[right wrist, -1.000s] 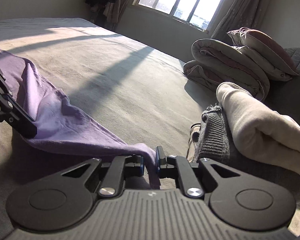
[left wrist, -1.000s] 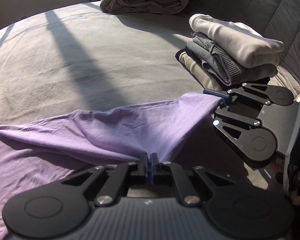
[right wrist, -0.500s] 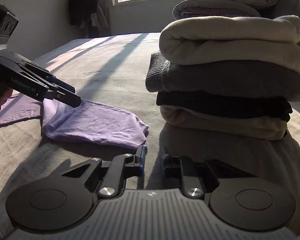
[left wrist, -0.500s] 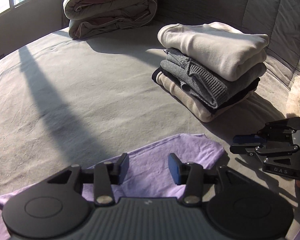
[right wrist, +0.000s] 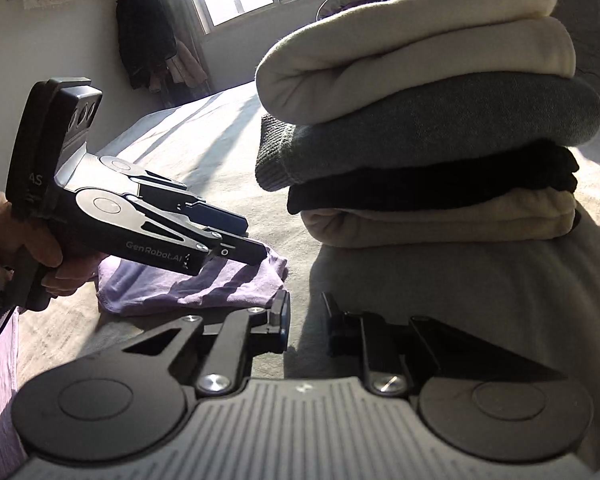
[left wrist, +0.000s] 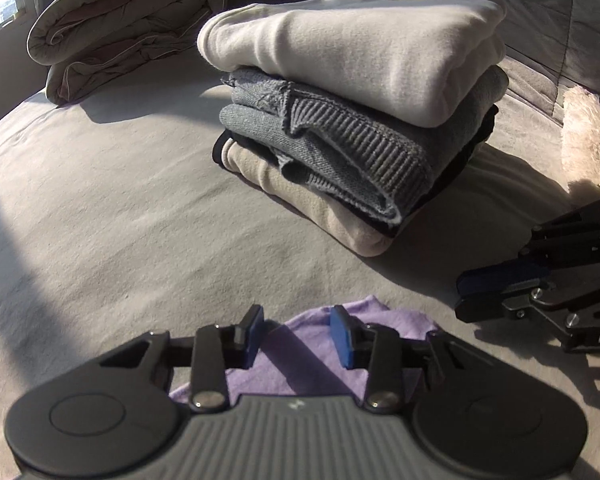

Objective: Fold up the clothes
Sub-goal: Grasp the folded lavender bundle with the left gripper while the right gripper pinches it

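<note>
Both claws stand open and empty. Left claw (left wrist: 296, 334), at the bottom centre of its own view, has its blue pads spread wide above the purple shirt (left wrist: 300, 364); a second ago it was pinched shut on that cloth, and half a second ago it had already let go. Right claw (right wrist: 304, 320), at the bottom centre of its own view, shows a clear gap between its fingers, wider than half a second ago, with bare bed beneath; a second ago it too was clamped on the shirt.

Going by size: the bed (left wrist: 100, 220) fills most of both views, grey and striped with sun. A rolled duvet (left wrist: 128, 28) lies at the upper left of the left view. The stack (left wrist: 352, 104) of folded clothes sits upper centre there, cream on top, then grey knit, black and beige; it looms larger than before, filling the upper right of the right view. The shirt, earlier stretched in the air between the claws, now lies folded flat on the bed, left of centre in the right view, just before the stack. A hand (right wrist: 40, 256) at the left edge grips the left claw's handle.
</note>
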A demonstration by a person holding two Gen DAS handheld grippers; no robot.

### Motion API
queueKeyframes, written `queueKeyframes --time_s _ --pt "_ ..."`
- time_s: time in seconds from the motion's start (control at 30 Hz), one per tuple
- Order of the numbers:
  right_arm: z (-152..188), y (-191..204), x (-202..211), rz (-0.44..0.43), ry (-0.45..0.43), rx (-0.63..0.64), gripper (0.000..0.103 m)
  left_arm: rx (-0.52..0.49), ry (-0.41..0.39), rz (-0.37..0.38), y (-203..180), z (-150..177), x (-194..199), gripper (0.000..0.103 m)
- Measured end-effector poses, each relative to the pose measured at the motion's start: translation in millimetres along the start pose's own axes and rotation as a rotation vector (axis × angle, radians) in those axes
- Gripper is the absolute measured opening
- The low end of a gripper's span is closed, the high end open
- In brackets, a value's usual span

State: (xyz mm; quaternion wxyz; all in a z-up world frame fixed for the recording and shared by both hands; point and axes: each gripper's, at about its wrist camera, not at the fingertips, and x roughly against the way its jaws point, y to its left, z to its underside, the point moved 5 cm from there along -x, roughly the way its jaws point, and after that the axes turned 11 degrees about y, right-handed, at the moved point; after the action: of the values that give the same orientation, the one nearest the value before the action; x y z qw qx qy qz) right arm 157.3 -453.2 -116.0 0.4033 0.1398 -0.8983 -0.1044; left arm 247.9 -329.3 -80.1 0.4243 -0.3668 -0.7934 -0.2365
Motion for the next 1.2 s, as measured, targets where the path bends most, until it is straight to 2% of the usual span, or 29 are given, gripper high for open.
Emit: queueKeyframes --time_s 0.03,0.07,0.3,0.4,0.47,0.6,0.7,0.73,0.83,0.97,1.07,1.2 --pt "0 1 -1 -0.003 0.0 -0.003 0.021 0.001 -0.005 -0.004 0 0 1 0.007" --pt "0 0 -1 -0.006 0.0 -0.005 0.021 0.002 -0.011 -0.008 0 -1 2 0.002" --pt "1 -1 -1 -0.014 -0.004 -0.02 0.021 0.02 -0.048 -0.042 2 -4 8 0.001" --pt "1 -7 1 -0.022 -0.007 -0.043 0.021 0.077 -0.051 -0.109 21 -6 7 0.001" --pt "1 -9 -1 -0.035 -0.009 -0.068 0.022 0.1 -0.024 -0.14 31 -4 1 0.002" --pt "1 -8 -6 -0.084 -0.013 -0.112 0.035 0.177 -0.018 -0.113 53 -2 -2 0.009" --pt "-3 -8 -11 -0.116 -0.026 -0.147 0.038 0.209 -0.017 -0.06 60 -6 -8 0.032" --pt "-5 -10 -15 -0.123 -0.033 -0.174 0.038 0.218 -0.016 -0.04 62 -8 -11 0.033" --pt "-10 -13 -26 -0.142 -0.052 -0.249 0.038 0.238 -0.007 0.012 66 -13 -18 0.034" --pt "-15 -2 -39 -0.126 -0.073 -0.26 0.038 0.216 0.016 0.024 61 -15 -30 0.033" --pt "-16 2 -45 -0.117 -0.091 -0.265 0.037 0.2 0.01 0.045 58 -16 -32 0.022" --pt "-16 2 -45 -0.087 -0.104 -0.264 0.029 0.184 0.014 0.057 54 -16 -29 0.022"
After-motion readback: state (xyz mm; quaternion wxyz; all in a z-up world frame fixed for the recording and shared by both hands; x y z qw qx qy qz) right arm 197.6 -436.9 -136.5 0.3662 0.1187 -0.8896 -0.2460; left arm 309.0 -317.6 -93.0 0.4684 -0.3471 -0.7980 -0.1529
